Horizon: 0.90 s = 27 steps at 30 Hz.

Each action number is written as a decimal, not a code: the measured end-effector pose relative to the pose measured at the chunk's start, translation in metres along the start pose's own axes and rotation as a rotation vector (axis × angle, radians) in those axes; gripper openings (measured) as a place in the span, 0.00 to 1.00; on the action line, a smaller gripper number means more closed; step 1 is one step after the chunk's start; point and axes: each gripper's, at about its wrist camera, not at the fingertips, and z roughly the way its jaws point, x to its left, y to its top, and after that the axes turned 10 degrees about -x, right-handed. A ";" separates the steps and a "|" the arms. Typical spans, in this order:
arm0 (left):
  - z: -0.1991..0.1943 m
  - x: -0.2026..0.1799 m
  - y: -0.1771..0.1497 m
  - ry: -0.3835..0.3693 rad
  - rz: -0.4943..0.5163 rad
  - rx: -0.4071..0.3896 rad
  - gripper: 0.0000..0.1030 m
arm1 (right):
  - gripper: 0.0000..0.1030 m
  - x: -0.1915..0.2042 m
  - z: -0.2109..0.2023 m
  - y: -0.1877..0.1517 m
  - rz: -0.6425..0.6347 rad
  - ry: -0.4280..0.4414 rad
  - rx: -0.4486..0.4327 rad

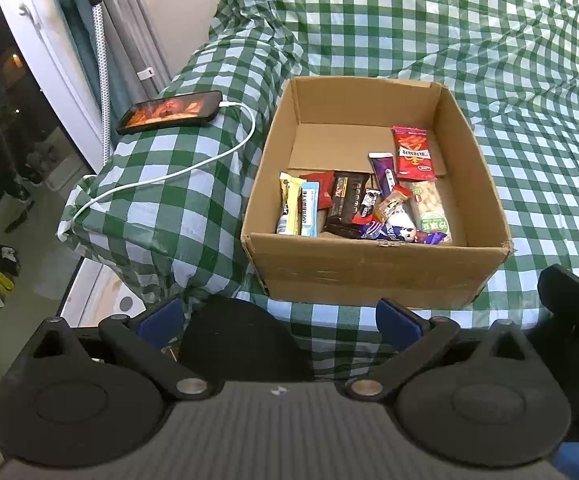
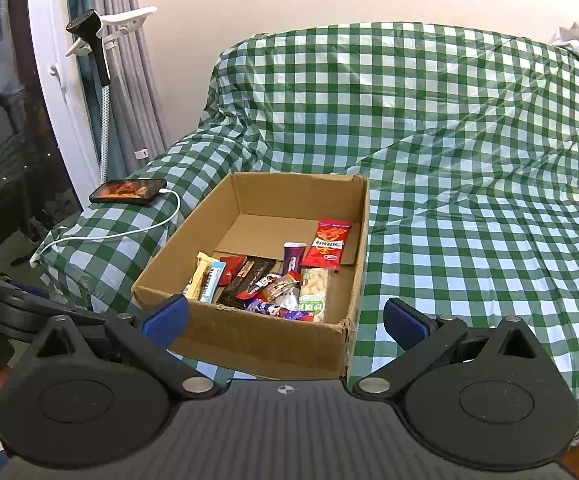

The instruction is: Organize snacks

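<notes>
An open cardboard box [image 1: 373, 272] sits on a green-and-white checked cloth [image 1: 529, 160]. It holds several snack packs: a red packet [image 1: 412, 153], a purple tube [image 1: 383, 172], a dark chocolate bar [image 1: 345, 200], a peanut pack [image 1: 429, 208] and a yellow-white bar [image 1: 289, 208]. The box also shows in the right wrist view [image 2: 265, 344], with the red packet [image 2: 327, 242]. My left gripper [image 1: 281, 316] is open and empty, in front of the box. My right gripper [image 2: 285, 318] is open and empty, just before the box's near wall.
A phone [image 1: 169, 112] with a lit screen lies on the cloth-covered armrest left of the box, with a white charging cable [image 1: 193, 164] trailing off the edge. A window, curtain and a garment steamer [image 2: 93, 44] stand at left. The cloth-covered seat extends right of the box.
</notes>
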 end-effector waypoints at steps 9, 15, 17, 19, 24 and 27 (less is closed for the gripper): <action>0.001 0.000 0.003 -0.005 0.001 0.006 1.00 | 0.99 0.000 0.001 0.000 0.001 0.000 0.001; 0.002 -0.001 0.004 -0.009 0.003 0.009 1.00 | 0.99 0.001 0.002 0.000 0.002 -0.001 0.001; 0.002 -0.001 0.004 -0.009 0.002 0.010 1.00 | 0.99 0.001 0.002 0.001 0.002 -0.001 0.001; 0.002 -0.001 0.004 -0.011 0.003 0.012 1.00 | 0.99 0.000 0.002 0.001 0.002 -0.001 0.001; 0.000 -0.002 0.003 -0.009 0.005 0.008 1.00 | 0.99 0.000 0.002 0.001 0.002 0.000 0.001; 0.000 -0.002 0.002 -0.002 0.006 0.003 1.00 | 0.99 0.000 0.002 0.001 0.001 0.001 0.000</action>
